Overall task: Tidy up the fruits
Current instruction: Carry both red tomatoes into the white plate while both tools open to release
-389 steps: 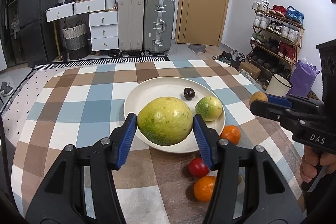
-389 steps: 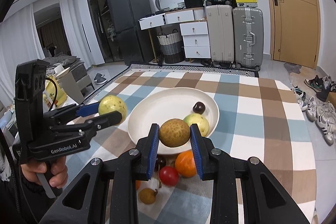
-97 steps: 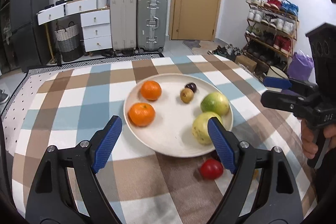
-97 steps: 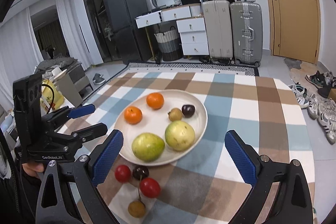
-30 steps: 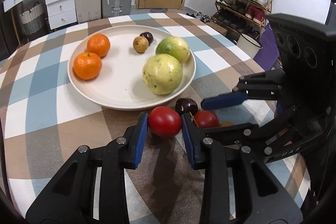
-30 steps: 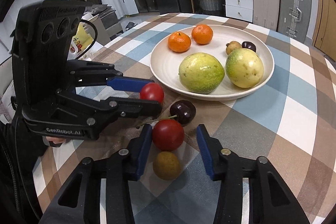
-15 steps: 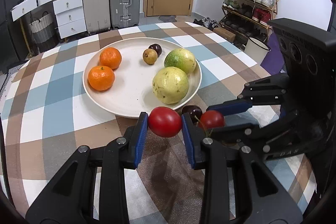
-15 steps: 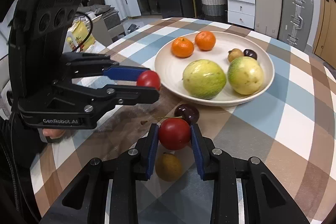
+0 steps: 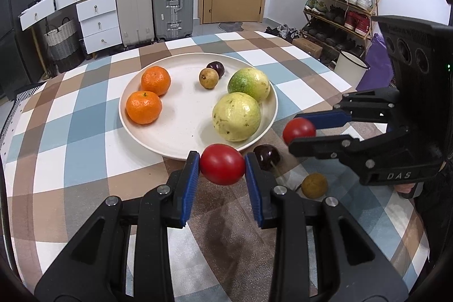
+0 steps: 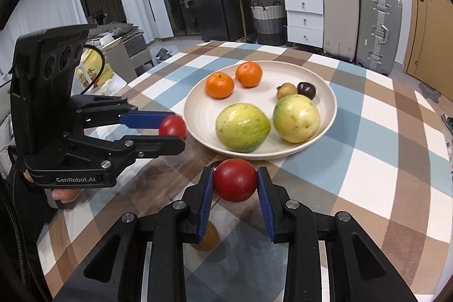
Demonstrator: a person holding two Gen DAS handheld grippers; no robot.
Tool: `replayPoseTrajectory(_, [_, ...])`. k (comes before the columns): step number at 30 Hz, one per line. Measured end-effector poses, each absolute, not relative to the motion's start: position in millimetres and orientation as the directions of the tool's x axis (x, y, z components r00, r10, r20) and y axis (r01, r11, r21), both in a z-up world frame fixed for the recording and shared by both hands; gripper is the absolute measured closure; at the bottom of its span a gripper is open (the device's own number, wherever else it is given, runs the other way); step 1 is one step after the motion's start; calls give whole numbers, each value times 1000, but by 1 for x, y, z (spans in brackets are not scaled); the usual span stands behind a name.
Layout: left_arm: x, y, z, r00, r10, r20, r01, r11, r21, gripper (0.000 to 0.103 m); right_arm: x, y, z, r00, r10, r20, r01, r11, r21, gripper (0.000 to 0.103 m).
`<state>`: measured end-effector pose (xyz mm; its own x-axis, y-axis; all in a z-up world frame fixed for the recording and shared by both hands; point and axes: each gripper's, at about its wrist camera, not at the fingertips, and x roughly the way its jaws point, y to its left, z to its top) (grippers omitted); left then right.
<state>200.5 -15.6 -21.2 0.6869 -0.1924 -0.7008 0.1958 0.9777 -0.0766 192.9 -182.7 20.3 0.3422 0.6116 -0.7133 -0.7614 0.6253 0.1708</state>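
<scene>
Checked tablecloth (image 9: 70, 109) carries the plate (image 9: 170, 137); left gripper (image 9: 222, 164) and right gripper (image 10: 235, 180) each clamp a red tomato just short of its rim, likely ready to drop in.

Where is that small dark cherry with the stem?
In the left wrist view the dark cherry lies on the checked tablecloth just off the plate's near rim, right of the left gripper.

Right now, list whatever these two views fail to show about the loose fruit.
- Dark plum: right wrist view shows only a sliver behind the held tomato.
- Small brown fruit: right gripper covers most of it there.
- Each tomato's underside: unseen, so table clearance unclear.
</scene>
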Motion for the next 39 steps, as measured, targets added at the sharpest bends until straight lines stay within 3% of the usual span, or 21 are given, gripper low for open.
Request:
replayPoseTrajectory(24, [202,-2,1,755,-71,-652,97,995,4,73,208,-198,68,534,589,-607,-658,740,140,72])
replayPoseTrajectory(39, [216,6,25,787,-30,-616,23,1000,-20,73,219,-182,100,556,615,-559,-650,741,169,72])
